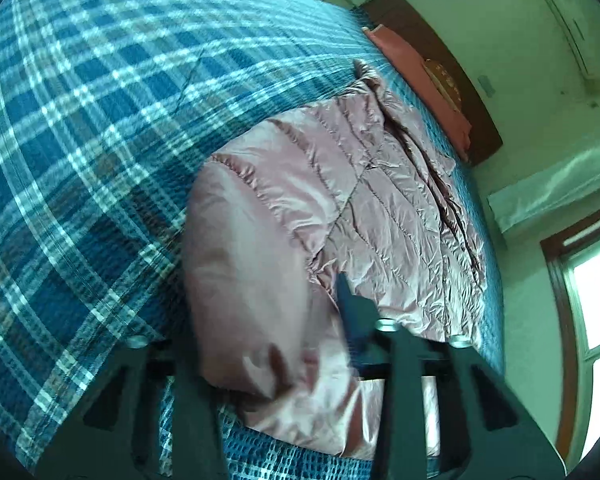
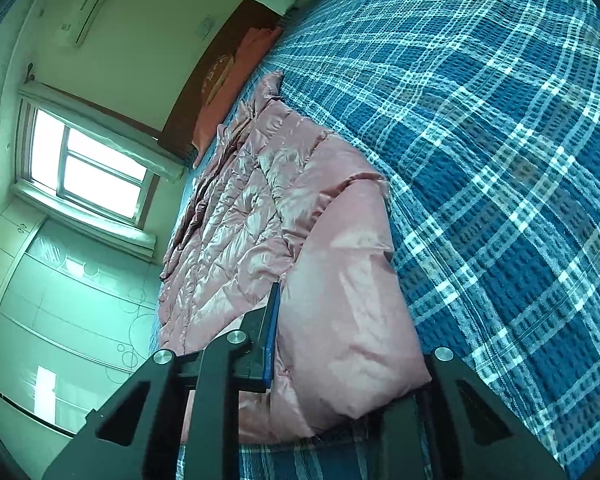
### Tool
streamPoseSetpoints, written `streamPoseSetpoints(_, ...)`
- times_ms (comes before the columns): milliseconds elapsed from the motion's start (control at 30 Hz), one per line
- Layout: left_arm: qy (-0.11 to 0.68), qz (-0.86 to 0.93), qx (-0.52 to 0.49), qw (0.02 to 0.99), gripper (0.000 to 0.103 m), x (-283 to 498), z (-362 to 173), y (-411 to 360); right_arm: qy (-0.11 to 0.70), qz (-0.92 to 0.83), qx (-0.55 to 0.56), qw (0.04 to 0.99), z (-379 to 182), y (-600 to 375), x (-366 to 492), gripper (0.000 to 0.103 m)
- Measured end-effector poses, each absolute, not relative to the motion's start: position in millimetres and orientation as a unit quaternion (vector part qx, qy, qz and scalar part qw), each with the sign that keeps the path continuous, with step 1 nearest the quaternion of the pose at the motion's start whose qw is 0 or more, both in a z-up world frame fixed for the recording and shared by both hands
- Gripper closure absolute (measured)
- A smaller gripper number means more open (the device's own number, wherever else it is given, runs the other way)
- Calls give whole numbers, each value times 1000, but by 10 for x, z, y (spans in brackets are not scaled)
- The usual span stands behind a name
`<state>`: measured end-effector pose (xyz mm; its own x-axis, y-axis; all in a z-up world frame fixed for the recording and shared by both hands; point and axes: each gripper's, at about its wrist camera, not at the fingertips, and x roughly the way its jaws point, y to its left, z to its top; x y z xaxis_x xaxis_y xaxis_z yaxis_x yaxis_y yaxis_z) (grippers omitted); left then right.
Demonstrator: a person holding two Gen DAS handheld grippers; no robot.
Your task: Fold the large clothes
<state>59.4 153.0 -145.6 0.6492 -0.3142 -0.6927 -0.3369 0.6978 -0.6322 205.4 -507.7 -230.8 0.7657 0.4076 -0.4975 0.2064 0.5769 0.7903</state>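
Softly puffed, glossy pink down jacket, quilted in stitched channels, crinkled and shiny, spread on a bed under a waffle-textured blue plaid bedspread. Smooth, rounded fold of the same pink fabric bulging straight ahead of each tool.

Left hand-held gripper: black fingers, one with a blue pad, clenched on the nearest smooth pink fold, fabric bunched between them. Right hand-held gripper: likewise pinching the near edge of the down jacket, blue-padded finger pressed against the puffy fold, the other finger mostly hidden behind the cloth.

Ahead of the left tool and beyond the jacket: orange-pink pillow against a dark wooden headboard, pale wall with an air conditioner high up. Off to that tool's right, a bright window in a brown frame.

Left of the right tool: pale wardrobe with circle patterns below the window. Plaid bedspread filling everything to its right.
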Motion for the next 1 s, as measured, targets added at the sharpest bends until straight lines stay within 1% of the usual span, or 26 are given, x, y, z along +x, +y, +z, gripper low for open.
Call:
streamPoseSetpoints(33, 420, 10, -391, 819, 83, 601, -1469, 1543, 336, 63, 457, 821, -2324, -5085, 2000, 83)
streamPoseSetpoints(133, 415, 8, -394, 820, 88, 589, -1467, 1555, 333, 71, 459, 821, -2315, -5117, 1980, 84)
streamPoseSetpoints(233, 400, -3, -390, 829, 92, 545, -1393, 1546, 328, 84, 460, 820, -2285, -5165, 1938, 88)
streamPoseSetpoints(367, 380, -23, -391, 838, 93, 477, -1222, 1557, 314, 96, 457, 827, -2177, -5227, 1822, 91)
streamPoseSetpoints(567, 360, -50, -393, 845, 94, 325, -1010, 1598, 301, 112, 448, 834, -2030, -5266, 1546, 91)
streamPoseSetpoints(833, 357, -74, -394, 844, 94, -25, -882, 1685, 296, 130, 433, 841, -1842, -5218, 938, 91)
streamPoseSetpoints(1000, 358, -80, -396, 842, 94, -303, -839, 1760, 305, 133, 434, 838, -1840, -5168, 579, 91)
